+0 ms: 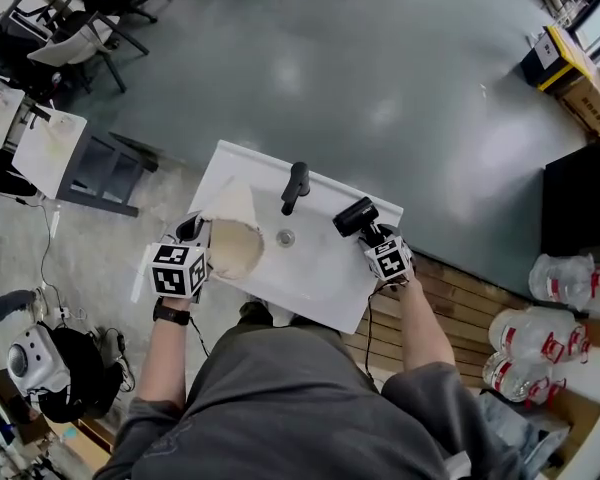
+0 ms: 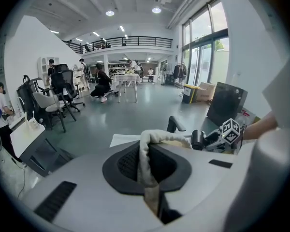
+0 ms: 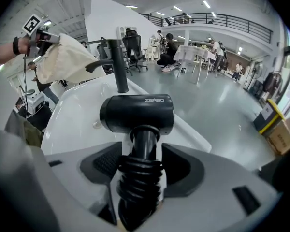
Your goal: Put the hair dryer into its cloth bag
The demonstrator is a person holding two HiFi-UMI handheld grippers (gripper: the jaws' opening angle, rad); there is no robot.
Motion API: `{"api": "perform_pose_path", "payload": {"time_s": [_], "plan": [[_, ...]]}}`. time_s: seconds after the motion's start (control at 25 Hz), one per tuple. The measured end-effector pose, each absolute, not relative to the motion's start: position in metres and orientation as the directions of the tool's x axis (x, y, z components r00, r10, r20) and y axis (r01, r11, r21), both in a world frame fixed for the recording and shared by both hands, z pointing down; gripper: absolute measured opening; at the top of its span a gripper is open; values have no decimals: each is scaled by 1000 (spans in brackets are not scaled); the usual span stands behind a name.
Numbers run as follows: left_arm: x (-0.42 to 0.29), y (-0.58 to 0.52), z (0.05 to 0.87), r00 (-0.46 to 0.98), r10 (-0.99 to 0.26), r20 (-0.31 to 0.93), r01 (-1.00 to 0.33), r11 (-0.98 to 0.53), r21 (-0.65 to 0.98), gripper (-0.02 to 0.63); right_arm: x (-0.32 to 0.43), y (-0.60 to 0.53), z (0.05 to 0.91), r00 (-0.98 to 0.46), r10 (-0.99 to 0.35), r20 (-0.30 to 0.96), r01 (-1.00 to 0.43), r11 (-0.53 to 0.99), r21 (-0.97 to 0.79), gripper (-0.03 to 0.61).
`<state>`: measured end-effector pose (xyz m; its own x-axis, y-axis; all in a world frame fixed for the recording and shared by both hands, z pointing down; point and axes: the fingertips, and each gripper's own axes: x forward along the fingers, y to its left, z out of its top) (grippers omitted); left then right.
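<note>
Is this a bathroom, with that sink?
Probably not. It looks like a big open office or workshop hall: the white sink stands on open grey floor, with office chairs and an upstairs balcony.

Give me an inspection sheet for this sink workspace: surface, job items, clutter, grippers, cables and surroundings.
Surface: white sink with a black faucet and a drain.
Job's things: cloth bag held over the sink's left side, mouth open; hair dryer held over the right side, outside the bag.
Clutter: nothing seen on the sink.
Grippers: left gripper shut on the cloth bag's rim; right gripper shut on the hair dryer's handle.
Cables: black cord wound round the dryer's handle.
Surroundings: grey floor, office chairs, water bottles, cardboard boxes, backpack.
</note>
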<state>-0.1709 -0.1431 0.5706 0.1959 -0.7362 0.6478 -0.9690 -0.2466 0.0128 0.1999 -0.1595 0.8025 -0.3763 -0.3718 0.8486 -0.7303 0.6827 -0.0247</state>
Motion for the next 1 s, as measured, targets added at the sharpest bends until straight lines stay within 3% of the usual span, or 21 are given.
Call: {"api": "perform_pose_path", "payload": {"time_s": [0.2, 0.52, 1.0], "plan": [[-165, -143, 577, 205, -722, 661, -966, -259, 16, 6, 207, -156, 820, -326, -318, 890, -755, 654, -42, 264], [-167, -147, 586, 218, -709, 670, -962, -270, 27, 6, 204, -159, 823, -333, -319, 887, -741, 671, -38, 244], [-162, -150, 586, 250, -700, 669, -958, -279, 65, 5, 196, -139, 794, -423, -261, 868, -743, 649, -167, 242]]}}
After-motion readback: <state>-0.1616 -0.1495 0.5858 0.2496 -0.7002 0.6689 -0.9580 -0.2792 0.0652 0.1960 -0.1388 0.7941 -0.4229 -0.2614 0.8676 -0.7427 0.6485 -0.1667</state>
